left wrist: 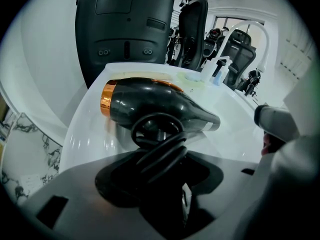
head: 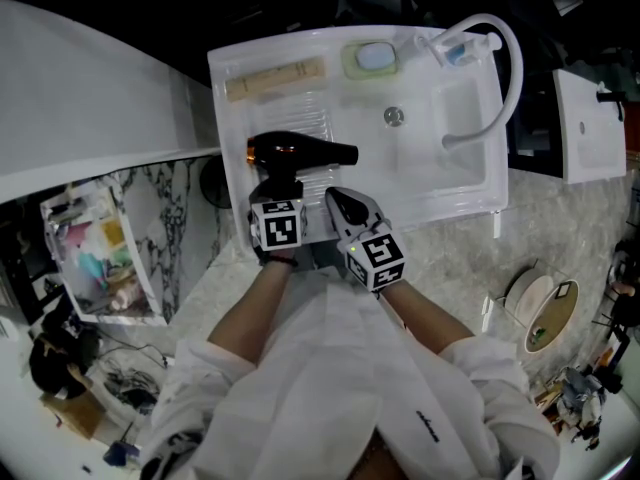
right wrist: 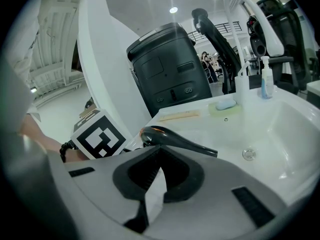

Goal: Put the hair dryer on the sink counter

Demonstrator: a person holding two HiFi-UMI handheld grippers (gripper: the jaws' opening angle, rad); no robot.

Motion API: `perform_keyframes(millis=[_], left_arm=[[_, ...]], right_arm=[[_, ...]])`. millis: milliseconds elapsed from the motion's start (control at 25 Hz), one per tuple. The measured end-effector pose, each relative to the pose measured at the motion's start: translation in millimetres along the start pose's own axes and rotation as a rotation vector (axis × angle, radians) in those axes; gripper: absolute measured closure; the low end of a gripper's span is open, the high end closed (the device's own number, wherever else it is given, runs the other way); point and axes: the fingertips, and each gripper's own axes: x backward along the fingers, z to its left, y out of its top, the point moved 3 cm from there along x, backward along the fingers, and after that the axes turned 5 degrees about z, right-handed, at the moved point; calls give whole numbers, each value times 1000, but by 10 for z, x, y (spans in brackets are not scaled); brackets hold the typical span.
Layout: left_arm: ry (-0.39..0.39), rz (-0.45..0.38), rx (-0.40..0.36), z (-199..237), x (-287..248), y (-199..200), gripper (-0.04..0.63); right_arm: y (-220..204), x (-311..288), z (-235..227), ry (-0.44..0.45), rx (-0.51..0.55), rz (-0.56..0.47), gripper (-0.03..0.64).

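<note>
A black hair dryer [head: 300,153] with a copper back end lies across the ribbed drainboard [head: 315,118] of the white sink counter, nozzle pointing right. My left gripper [head: 277,186] is shut on its handle, which has the black cord wound round it [left wrist: 160,149]. I cannot tell whether the dryer body [left wrist: 150,104] rests on the drainboard or hangs just above it. My right gripper [head: 340,205] hovers just right of the handle, jaws drawn together with nothing between them [right wrist: 152,176]. The dryer [right wrist: 175,140] shows just beyond it.
The basin [head: 460,118] with its drain [head: 394,116] and arched faucet [head: 505,63] lies to the right. Along the back are a wooden piece [head: 275,80], a soap dish [head: 375,58] and a bottle [head: 455,48]. A black bin [left wrist: 125,29] stands behind the counter.
</note>
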Motion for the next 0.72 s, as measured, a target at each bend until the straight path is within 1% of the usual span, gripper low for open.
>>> perform_keyframes(millis=[440, 720], left_arm=[[4, 7, -13, -11, -7, -6, 334], [-5, 8, -16, -34, -14, -11, 313]], right_arm=[[-32, 44, -2, 1, 3, 4, 600], [-32, 52, -23, 0, 6, 5, 600]])
